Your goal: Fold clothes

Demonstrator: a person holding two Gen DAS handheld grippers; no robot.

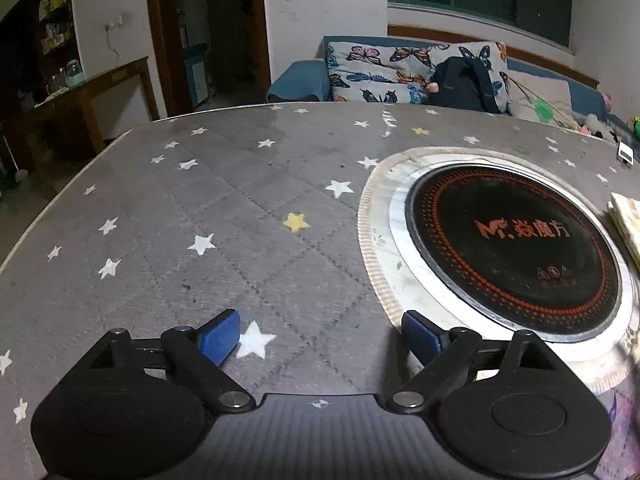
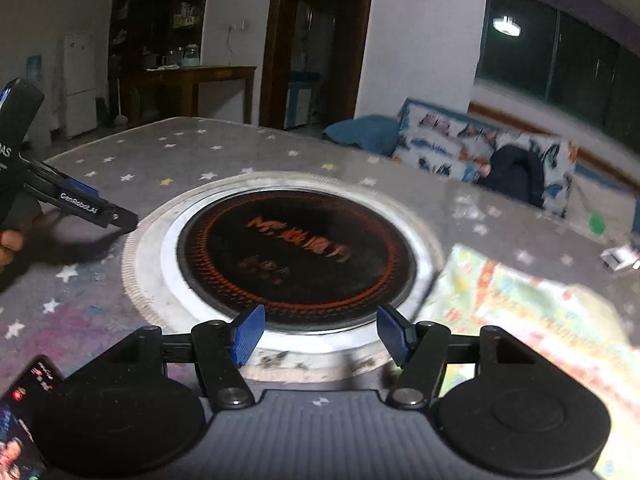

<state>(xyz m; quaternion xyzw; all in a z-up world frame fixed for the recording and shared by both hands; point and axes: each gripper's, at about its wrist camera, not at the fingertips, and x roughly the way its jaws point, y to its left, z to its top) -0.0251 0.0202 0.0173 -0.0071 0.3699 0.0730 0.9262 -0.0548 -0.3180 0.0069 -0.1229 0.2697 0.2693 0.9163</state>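
Both the left gripper (image 1: 320, 338) and right gripper (image 2: 320, 334) hover spread and empty, while a folded patterned cloth (image 2: 520, 312) lies near the table's (image 1: 200, 208) right edge, apparently finished.

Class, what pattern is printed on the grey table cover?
The table cover carries scattered white stars with a few yellow ones, clearest in the left wrist view.

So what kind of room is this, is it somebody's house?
Most likely a home living or dining room. A sofa with a butterfly-print cushion stands behind a star-patterned table that has a round cooktop set into it, and there is a white fridge at the back.
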